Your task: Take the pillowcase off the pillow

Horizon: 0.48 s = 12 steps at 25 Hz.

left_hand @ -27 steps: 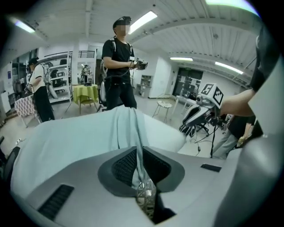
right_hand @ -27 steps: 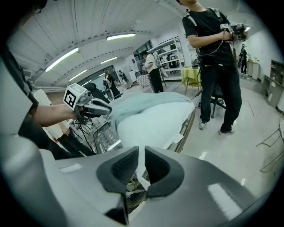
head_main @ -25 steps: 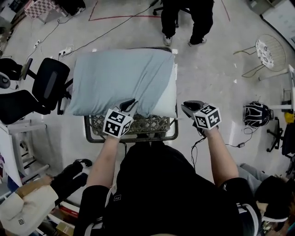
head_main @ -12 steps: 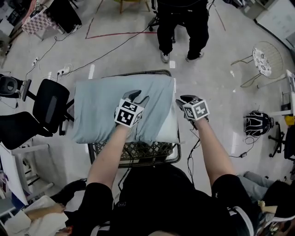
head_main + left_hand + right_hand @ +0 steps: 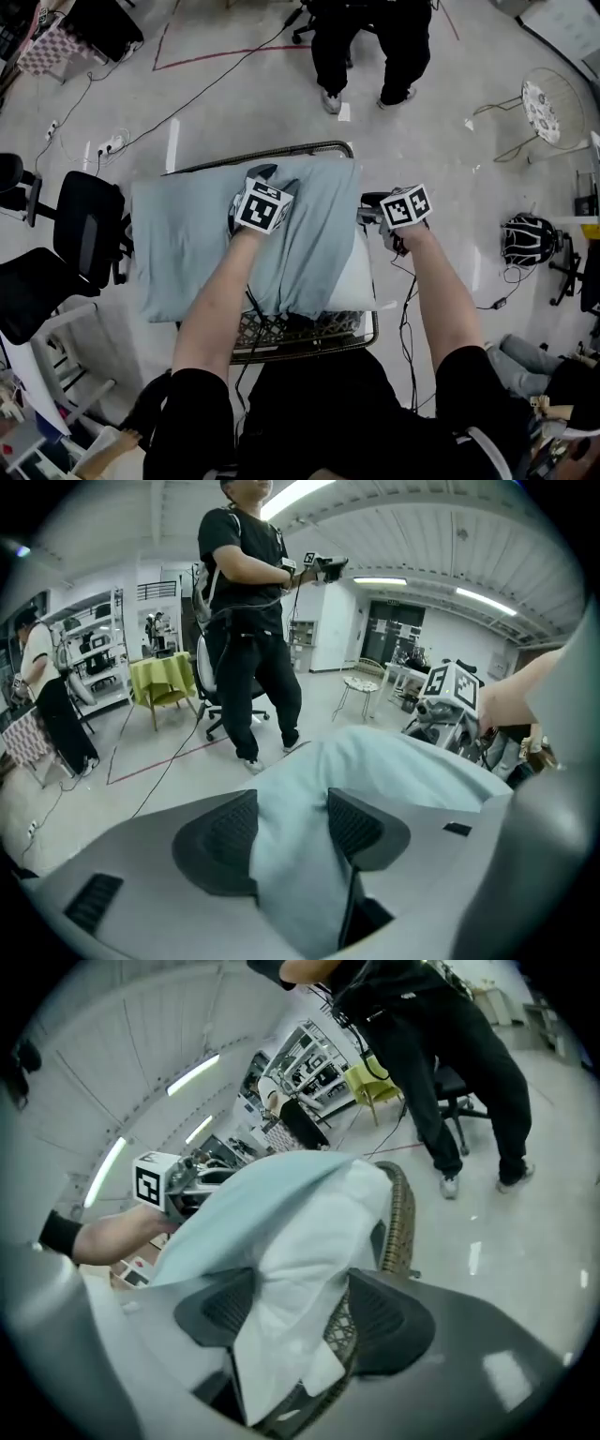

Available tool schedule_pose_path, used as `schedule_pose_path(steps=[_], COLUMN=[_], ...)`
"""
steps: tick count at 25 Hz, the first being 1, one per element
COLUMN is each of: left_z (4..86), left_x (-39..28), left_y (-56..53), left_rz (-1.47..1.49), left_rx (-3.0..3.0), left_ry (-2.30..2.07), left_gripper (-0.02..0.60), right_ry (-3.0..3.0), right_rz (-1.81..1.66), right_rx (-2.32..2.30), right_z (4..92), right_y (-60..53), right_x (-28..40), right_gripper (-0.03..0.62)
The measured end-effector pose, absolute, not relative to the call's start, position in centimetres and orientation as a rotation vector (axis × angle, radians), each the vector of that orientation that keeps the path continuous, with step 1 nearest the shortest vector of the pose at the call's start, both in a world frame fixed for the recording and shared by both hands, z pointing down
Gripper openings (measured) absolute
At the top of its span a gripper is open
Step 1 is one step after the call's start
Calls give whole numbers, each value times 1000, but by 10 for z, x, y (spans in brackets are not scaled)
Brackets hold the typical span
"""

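Note:
A pillow in a light blue pillowcase (image 5: 216,244) lies across a wicker basket (image 5: 300,330). The white pillow (image 5: 349,277) shows bare at its right end. My left gripper (image 5: 272,180) is over the far middle of the pillowcase, and its jaws are opening. In the left gripper view the blue fabric (image 5: 394,761) lies between the wide-apart pads of the left gripper (image 5: 291,808). My right gripper (image 5: 367,210) is at the pillow's right end, jaws also opening. The white pillow (image 5: 309,1241) sits loosely between the right gripper (image 5: 295,1302) pads, with the basket rim (image 5: 401,1213) behind.
A black office chair (image 5: 80,230) stands left of the basket. A person in black (image 5: 366,37) stands beyond it on the grey floor. A wire chair (image 5: 548,108) and a dark helmet-like thing (image 5: 527,242) are at the right. Cables run across the floor.
Both grippers have moved from the pillow's near edge toward its far side. Their jaws have gone from nearly shut to wide apart.

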<state>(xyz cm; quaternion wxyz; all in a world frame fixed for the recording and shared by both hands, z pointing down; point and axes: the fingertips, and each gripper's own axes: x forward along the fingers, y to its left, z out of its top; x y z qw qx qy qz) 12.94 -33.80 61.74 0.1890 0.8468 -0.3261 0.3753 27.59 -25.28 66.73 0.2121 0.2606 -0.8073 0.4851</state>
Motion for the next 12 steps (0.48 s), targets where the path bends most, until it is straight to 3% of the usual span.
schedule_pose_path(steps=[2, 5, 8, 12], left_z=[620, 618, 609, 590], left_x=[129, 123, 115, 91], left_y=[-339, -334, -327, -314], left_rz=[1107, 1187, 1251, 1359], left_rx=[2381, 2374, 2409, 2483], left_ry=[-908, -901, -902, -938], left_gripper=[225, 111, 23, 6], right_ry=[-2322, -2434, -2520, -2570], right_rz=[1383, 1392, 1402, 1344], right_rx=[666, 664, 690, 675], right_z=[657, 634, 611, 590], right_y=[-250, -247, -242, -217], right_x=[261, 257, 268, 275], right_gripper=[252, 146, 99, 80])
